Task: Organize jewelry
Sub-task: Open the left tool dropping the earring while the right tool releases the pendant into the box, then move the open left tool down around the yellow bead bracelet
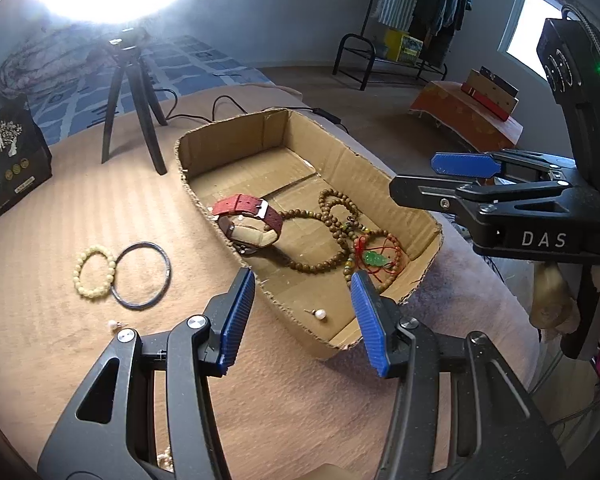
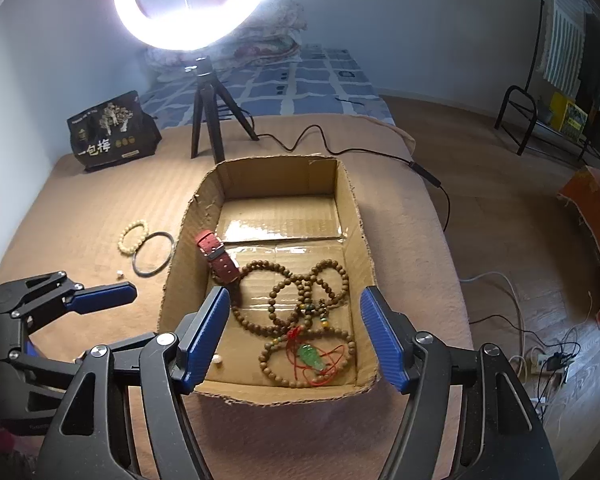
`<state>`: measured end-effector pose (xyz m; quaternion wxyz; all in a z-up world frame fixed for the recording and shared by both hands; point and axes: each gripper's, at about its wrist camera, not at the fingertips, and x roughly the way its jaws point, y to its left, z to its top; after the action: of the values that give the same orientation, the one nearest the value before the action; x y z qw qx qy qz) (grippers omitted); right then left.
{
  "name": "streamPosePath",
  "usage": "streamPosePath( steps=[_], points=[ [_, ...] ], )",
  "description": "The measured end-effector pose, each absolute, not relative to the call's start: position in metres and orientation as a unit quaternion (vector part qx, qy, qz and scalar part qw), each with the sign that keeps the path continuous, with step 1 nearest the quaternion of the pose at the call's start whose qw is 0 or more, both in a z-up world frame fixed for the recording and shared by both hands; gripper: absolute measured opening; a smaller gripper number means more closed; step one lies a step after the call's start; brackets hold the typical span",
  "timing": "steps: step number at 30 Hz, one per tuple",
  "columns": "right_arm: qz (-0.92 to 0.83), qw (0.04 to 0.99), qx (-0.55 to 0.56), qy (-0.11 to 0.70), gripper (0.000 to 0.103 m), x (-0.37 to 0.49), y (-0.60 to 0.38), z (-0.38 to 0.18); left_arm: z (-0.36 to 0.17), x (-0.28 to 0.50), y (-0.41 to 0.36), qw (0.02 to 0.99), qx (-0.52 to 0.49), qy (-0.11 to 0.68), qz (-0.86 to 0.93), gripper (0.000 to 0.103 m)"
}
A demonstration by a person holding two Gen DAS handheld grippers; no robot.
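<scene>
Both the left gripper (image 1: pixel 302 322) and right gripper (image 2: pixel 296 338) hang spread and empty over the cardboard box (image 2: pixel 352 208). A pearl earring (image 1: pixel 319 313) lies at its 6 o'clock end, the red-strapped watch (image 1: pixel 250 220) toward 10

**Card, cloth, beads and ribbed pads**

Between my right gripper's (image 2: pixel 296 334) ribbed blue plastic pads I see a rough-edged corrugated cardboard box (image 2: pixel 352 216), its floor glossy with clear tape. In it lie matt wooden beads (image 2: pixel 260 320), a shiny green pendant (image 2: pixel 311 357) on red cord, and a red woven-cloth watch strap (image 2: pixel 216 256). Left of my left gripper's (image 1: pixel 302 306) matt black frame: a smooth dark bangle (image 1: pixel 142 276), pale glossy beads (image 1: pixel 94 272), on soft tan ribbed fabric (image 1: pixel 80 200).
</scene>
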<state>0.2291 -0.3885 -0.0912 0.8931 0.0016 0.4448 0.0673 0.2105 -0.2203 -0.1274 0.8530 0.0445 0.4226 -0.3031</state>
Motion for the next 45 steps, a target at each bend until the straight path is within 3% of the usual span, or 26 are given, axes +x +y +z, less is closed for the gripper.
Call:
streamPosePath(
  steps=[17,28,45],
  points=[
    [0.115,0.892,-0.007,0.436,0.069,0.223,-0.343,-0.075,-0.11,0.196,-0.122,0.88,0.03,0.401,-0.253,0.051],
    [0.163,0.884,-0.017,0.437,0.069,0.225,-0.3,-0.077,-0.129,0.169,-0.041,0.88,0.029,0.423,-0.213,0.051],
    [0.212,0.856,-0.039,0.469,0.069,0.246,-0.238,-0.107,-0.143,0.195,-0.027,0.879,0.011,0.427,-0.214,0.051]
  ],
)
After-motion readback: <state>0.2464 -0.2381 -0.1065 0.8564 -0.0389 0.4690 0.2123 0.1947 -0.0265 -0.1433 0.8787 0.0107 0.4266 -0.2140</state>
